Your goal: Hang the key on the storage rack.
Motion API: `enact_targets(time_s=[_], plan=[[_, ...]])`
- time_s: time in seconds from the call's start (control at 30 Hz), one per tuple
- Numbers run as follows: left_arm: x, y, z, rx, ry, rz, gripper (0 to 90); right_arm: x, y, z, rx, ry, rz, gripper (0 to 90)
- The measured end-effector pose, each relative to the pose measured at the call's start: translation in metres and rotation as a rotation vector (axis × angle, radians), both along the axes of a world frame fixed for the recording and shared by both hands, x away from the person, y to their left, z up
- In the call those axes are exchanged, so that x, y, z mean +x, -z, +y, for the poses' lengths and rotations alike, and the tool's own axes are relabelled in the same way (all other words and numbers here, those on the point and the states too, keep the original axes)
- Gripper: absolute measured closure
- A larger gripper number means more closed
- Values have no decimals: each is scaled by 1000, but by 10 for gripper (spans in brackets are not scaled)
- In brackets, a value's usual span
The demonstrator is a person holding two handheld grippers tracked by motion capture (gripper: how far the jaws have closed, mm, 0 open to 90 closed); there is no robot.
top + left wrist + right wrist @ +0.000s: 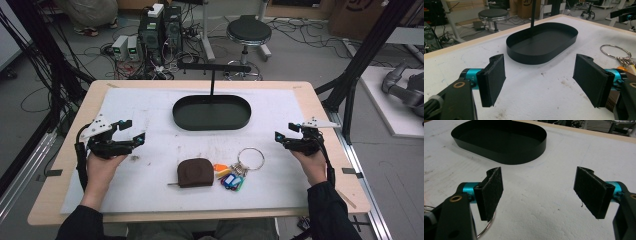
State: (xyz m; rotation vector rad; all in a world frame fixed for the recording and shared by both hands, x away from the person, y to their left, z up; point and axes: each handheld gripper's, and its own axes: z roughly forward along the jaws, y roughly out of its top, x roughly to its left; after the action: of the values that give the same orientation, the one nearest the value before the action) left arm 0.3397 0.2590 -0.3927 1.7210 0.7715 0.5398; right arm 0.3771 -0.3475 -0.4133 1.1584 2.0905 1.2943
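Observation:
A black oval tray [212,112] stands at the middle back of the white mat, also in the left gripper view [541,42] and the right gripper view [499,141]. Near the front lie a brown pouch [195,172] and a bunch of keys with coloured tags [231,177] on a large metal ring [251,159]; the ring shows too in the left gripper view [615,51]. My left gripper [131,131] hovers open at the left of the mat, holding nothing. My right gripper [286,131] hovers open at the right, likewise holding nothing.
A thin black post with a crossbar [212,75] rises behind the tray. Beyond the table stand a round stool [248,31], computer boxes [160,27] and many floor cables. The mat [150,115] is stained in places.

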Motion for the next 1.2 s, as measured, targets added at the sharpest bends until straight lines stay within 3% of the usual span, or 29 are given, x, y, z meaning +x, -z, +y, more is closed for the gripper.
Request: enact_targets(time_s=[0.7, 0.87, 1.03, 1.2], plan=[[9, 2, -7, -17, 0, 13, 255, -10, 3, -5, -5, -4, 15, 255], [11, 3, -9, -8, 8, 22, 256, -12, 7, 0, -11, -54, 39, 368], [11, 4, -10, -8, 8, 30, 256, -9, 14, 13, -55, -135, 75, 498], [10, 5, -10, -8, 8, 35, 256, -6, 19, 21, -75, -168, 116, 568]])
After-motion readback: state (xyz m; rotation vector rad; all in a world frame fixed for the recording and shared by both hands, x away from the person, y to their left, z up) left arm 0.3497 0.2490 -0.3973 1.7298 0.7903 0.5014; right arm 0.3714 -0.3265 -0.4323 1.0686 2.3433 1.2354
